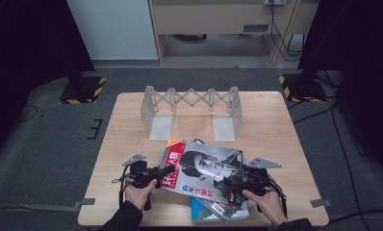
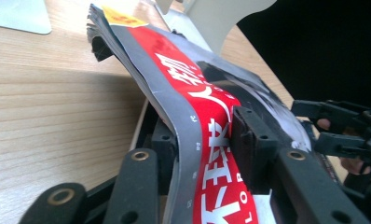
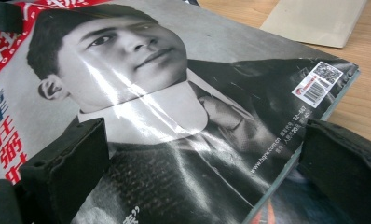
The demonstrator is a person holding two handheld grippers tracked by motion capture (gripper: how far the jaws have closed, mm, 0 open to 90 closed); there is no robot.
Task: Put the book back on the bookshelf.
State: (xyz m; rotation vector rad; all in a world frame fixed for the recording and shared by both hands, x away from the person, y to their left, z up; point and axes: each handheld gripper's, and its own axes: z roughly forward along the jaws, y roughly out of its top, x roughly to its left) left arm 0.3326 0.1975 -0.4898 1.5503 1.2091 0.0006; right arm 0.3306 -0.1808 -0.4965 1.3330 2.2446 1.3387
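Now you are holding one black two-jaw gripper in each hand at the near edge of the light wooden table [image 1: 132,120]. Your left gripper [image 1: 166,170] is pinching the left edge of the glossy magazine with the red title band and the grey portrait cover [image 1: 204,172]; in the left gripper view the cover [image 2: 207,135] is sitting between the two black jaws, which are pressing on it from both sides, and this edge is lifting and bending above the table. Your right gripper [image 1: 234,185] is lying at the right lower part of the same magazine. In the right gripper view its jaws are standing wide apart, one on the cover [image 3: 174,116] and one beside the right edge near the small barcode sticker [image 3: 318,84], and they are not closing on anything. The magazine is resting near the front middle of the table, on top of a second magazine with a blue-green cover [image 1: 213,211], which is showing under its lower edge. Behind them, toward the far side of the table, a pale grey folding book rack with a scissor lattice [image 1: 192,110] is standing upright, well apart from both grippers.
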